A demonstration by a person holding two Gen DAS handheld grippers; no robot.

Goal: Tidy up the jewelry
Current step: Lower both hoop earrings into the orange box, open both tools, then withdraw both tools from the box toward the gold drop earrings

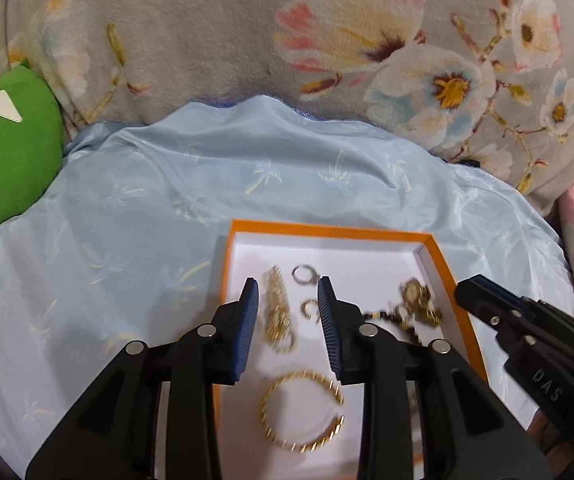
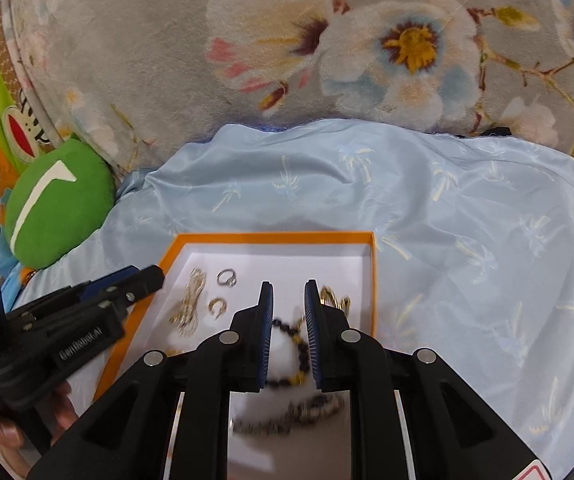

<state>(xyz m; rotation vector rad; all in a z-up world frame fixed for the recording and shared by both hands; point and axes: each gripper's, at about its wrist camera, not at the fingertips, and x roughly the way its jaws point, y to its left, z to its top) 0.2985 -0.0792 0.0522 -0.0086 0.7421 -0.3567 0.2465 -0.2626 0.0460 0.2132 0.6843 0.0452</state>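
L gripper (image 1: 289, 322): ours, jaws spread w/ nothing pinched; hangs over the near-left part of the orange box (image 1: 327, 231), above the gold chain, prob. lining up a pick.
R gripper (image 2: 289, 330): narrow gap between pads, not pressed together; black-and-gold bead strand (image 2: 301, 350) shows in the gap, but we can't tell if the pads bite it or just hover above.
Gold bangle (image 1: 303, 410): nearest piece, at the box's near edge, lying flat & open-ended.
Gold chain (image 1: 277, 312): bunched in a heap toward the box's left wall, just beyond the bangle.
Small hoops: gold hoop (image 1: 310, 307) mid-box, silver ring (image 1: 302, 274) just past it, toward the far wall.
Gold watch cluster (image 1: 417, 300): by the box's right wall, tangled w/ the bead strand, so we judge it needs separating first.
Box role: shallow white-lined tray keeps all pieces corralled.
Bed sheet (image 1: 147, 200): pale blue, under the box.
Green cushion (image 1: 7, 160): well left of the box.
Floral blanket (image 1: 207, 32): beyond the box, farthest back.
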